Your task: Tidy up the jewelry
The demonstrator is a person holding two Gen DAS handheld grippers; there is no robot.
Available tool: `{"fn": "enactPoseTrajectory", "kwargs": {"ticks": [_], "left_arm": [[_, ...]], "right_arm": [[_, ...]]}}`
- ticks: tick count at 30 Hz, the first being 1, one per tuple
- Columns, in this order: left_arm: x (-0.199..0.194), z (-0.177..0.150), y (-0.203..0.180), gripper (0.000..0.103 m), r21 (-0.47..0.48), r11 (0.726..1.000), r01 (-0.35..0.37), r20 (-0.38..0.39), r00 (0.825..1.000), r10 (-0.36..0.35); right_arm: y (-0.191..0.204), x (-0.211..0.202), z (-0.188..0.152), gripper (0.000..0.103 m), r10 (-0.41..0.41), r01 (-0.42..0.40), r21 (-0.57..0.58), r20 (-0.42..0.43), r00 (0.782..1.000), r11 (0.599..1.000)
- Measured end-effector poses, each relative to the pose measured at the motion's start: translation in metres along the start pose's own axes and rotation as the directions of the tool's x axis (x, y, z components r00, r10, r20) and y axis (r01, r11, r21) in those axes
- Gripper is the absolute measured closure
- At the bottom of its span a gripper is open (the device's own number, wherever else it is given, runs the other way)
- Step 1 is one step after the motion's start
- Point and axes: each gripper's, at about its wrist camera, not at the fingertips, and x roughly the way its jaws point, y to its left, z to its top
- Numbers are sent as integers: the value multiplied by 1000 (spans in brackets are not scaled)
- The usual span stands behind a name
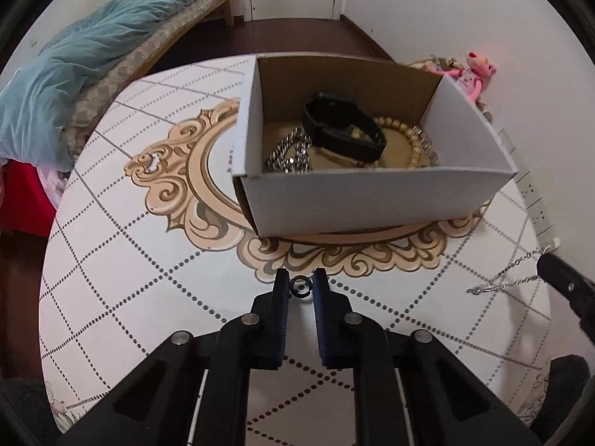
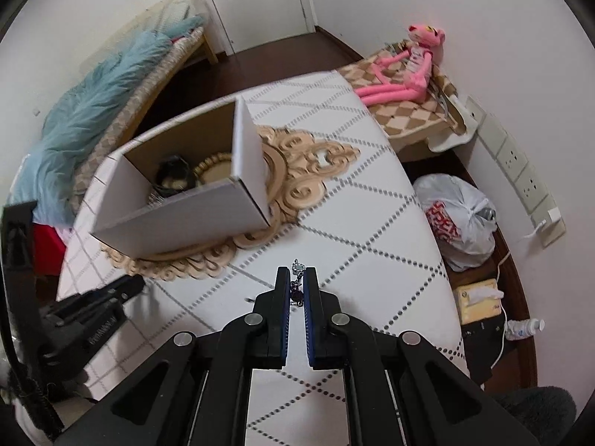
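An open white cardboard box (image 1: 372,193) stands on the patterned table and also shows in the right wrist view (image 2: 178,215). Inside lie a black watch band (image 1: 342,126), a silver chain bracelet (image 1: 290,152) and a beaded bracelet (image 1: 405,133). My left gripper (image 1: 300,285) is shut on a small dark ring (image 1: 299,287) just in front of the box. My right gripper (image 2: 297,282) is shut on a thin silver chain (image 2: 297,278), which hangs from it in the left wrist view (image 1: 505,278), to the right of the box.
A bed with a blue duvet (image 1: 74,74) lies beyond the table on the left. A pink plush toy (image 2: 405,70) sits on a checked stool. A white plastic bag (image 2: 457,215) and a tissue box (image 2: 478,299) are on the floor at right. Wall sockets (image 2: 520,171) line the wall.
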Motion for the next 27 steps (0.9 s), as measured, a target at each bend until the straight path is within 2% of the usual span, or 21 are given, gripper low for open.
{"fn": "enactPoseTrajectory", "kwargs": {"ticks": [10,14,18,21,22,27], "left_arm": [[-59,10,-4,93,19,997,80,90,993,-82],[-87,31,-6,93,35,992,118,142,982,-122],[-97,61,1,93,32,988,154,156,975,-157],[-95,87,3,93,40,988,146,170,974,-151],[-91,93,4,93,38,988,148,165,975,-152],[-65,126,13,93,27,987,161,95,982,-163]], "right_arm": [[27,-55,34,96,93,-88,-55,93,991,995],[40,-74,61,96,139,-129,-81,127,982,988],[50,-76,96,96,176,-163,-104,131,976,981],[61,-61,121,96,181,-168,-133,94,979,977],[65,-49,131,96,187,-179,-144,48,981,973],[77,2,158,96,178,-189,-145,-84,980,971]]}}
